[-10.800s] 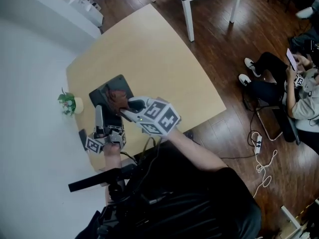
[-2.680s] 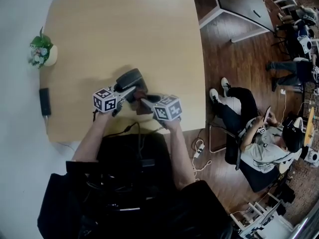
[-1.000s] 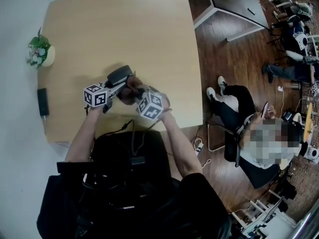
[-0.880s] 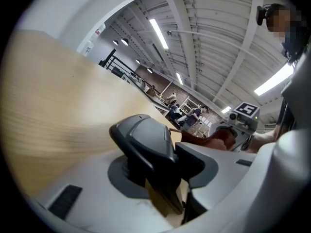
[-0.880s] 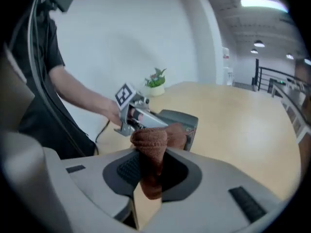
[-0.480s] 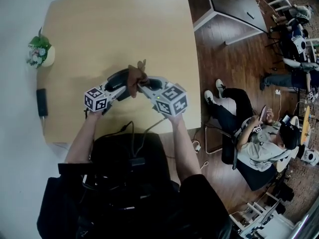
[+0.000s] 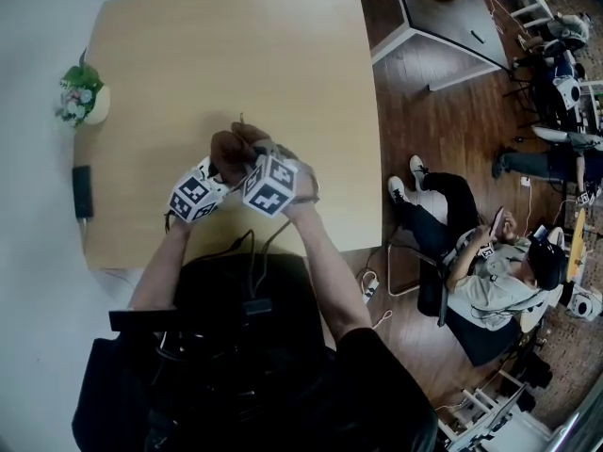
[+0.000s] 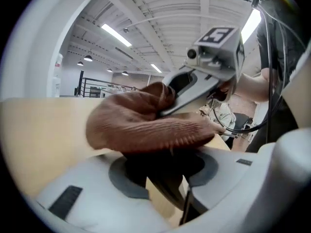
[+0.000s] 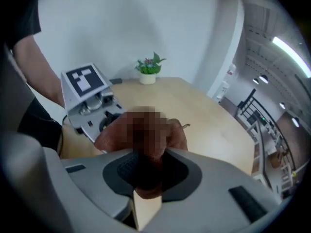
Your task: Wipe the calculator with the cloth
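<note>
Wiping step under way, we think. Right gripper (image 9: 146,176) pinches brown cloth (image 9: 177,137) tight, bunched over calculator (image 8: 167,193). Left gripper (image 8: 165,173) pinches calculator, jaws part way apart, just eased bit wider. Calculator sits between both grippers, up off table (image 7: 236,55), we judge. It looks dark, thin, mostly hidden under cloth. Next we need steady left hold, cloth rubbed across face. Far off: potted plant (image 7: 83,97) at table edge.
</note>
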`<state>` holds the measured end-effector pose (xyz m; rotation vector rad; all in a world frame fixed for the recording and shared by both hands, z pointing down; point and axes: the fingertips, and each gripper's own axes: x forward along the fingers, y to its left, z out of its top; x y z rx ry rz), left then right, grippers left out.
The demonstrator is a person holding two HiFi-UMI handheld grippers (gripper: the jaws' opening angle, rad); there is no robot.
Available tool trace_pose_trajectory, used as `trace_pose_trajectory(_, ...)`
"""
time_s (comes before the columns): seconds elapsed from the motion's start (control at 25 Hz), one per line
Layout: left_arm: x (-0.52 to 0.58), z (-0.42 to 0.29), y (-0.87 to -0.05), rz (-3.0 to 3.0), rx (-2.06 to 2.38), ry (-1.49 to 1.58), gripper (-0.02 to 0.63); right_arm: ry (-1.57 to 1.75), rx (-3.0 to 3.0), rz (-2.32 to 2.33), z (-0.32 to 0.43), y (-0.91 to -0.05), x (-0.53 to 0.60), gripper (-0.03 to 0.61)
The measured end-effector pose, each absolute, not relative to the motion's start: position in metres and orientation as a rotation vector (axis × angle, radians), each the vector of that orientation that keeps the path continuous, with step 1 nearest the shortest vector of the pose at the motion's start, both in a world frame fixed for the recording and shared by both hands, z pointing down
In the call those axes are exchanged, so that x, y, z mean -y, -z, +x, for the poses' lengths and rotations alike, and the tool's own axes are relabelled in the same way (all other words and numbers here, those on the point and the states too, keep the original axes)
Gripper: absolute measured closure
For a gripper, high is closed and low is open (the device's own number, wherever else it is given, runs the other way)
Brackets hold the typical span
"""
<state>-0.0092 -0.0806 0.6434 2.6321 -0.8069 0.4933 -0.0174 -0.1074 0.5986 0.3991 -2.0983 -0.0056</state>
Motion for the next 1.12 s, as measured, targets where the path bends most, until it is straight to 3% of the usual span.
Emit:
trace_pose_trajectory(0.2,0.080,-0.014,-0.646,2.618,0.795,-0.471,0.436,-0.086,2.013,0.599,0.045,-0.592,0.134,0.502)
trace_pose_trajectory(0.36,0.078,-0.017,-0.647,2.634,0.792,-0.488,0.436,-0.131,2.255,0.426,-0.028,-0.544,0.092,0.502)
trace_pose_trajectory(0.56,0.072,-0.011,-0.646,2.672,0.786,-0.558,0.436,-0.070,2.166,0.209,-0.067,-0.590,0.052,0.500)
trace_pose_trajectory(0.68,0.071,-0.013,-0.649,2.647,0.795,-0.542,0.436,-0.118,2.112,0.286,-0.037,-0.601,0.066,0.500)
trace_pose_trajectory(0.92,0.070,-0.017,-0.651,2.646,0.804,-0.551,0.437,-0.153,1.805,0.677,0.098,-0.623,0.126,0.502)
trace_pose_trajectory(1.0,0.069,-0.020,-0.653,2.648,0.795,-0.558,0.437,-0.234,1.949,0.662,0.082,-0.599,0.117,0.502)
trace_pose_trajectory(1.12,0.068,-0.022,-0.654,2.658,0.792,-0.571,0.439,-0.320,2.274,0.450,-0.004,-0.555,0.077,0.502)
